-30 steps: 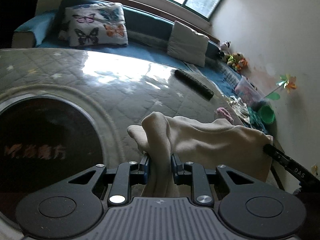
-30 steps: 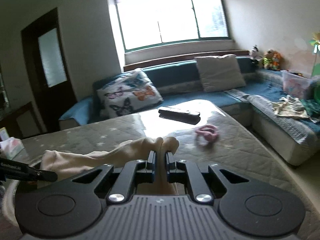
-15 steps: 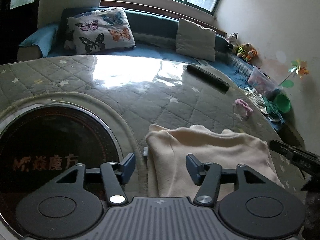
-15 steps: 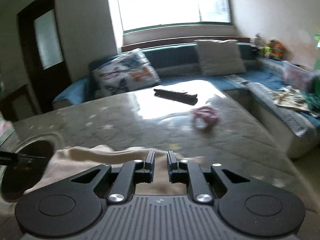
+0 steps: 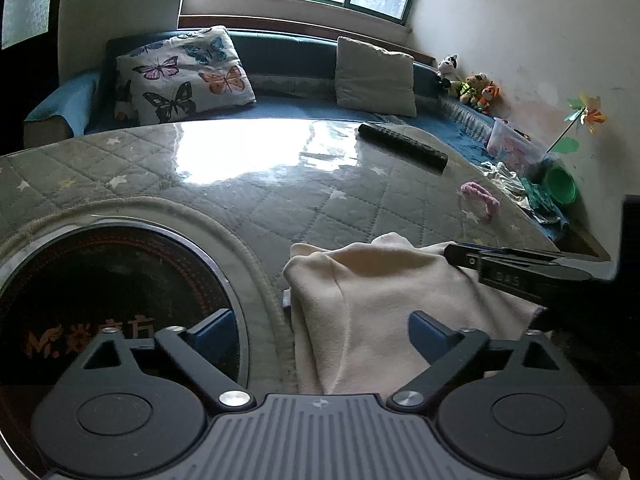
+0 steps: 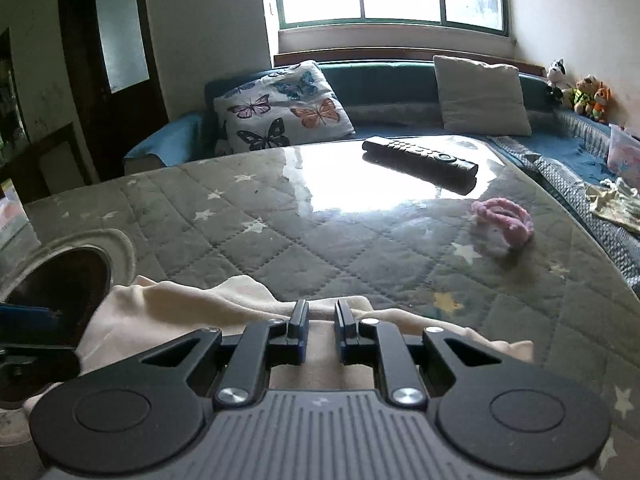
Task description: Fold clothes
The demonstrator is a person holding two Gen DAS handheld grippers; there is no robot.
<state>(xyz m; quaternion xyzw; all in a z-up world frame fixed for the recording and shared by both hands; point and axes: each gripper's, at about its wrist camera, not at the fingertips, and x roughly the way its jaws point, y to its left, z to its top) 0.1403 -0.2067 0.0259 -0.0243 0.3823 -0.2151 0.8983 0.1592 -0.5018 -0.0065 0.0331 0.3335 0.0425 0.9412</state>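
A cream cloth (image 5: 384, 300) lies folded flat on the quilted grey table cover (image 5: 280, 200), next to a round dark inset. My left gripper (image 5: 320, 328) is wide open above the cloth's near edge and holds nothing. My right gripper (image 6: 321, 320) hovers over the same cloth (image 6: 208, 308) with a narrow gap between its fingers; no cloth is pinched between them. The right gripper's fingers (image 5: 512, 268) also show at the right of the left wrist view, resting over the cloth's right side.
A round dark glass inset (image 5: 100, 292) sits left of the cloth. A black remote (image 6: 420, 158) and a pink knitted item (image 6: 502, 216) lie further out on the table. A sofa with a butterfly pillow (image 6: 280, 108) and a beige cushion (image 6: 480, 96) stands beyond.
Both grippers held the cloth bunched up a second ago. The cloth now lies flat on the table. The left gripper opened wide and the right gripper parted slightly and let go.
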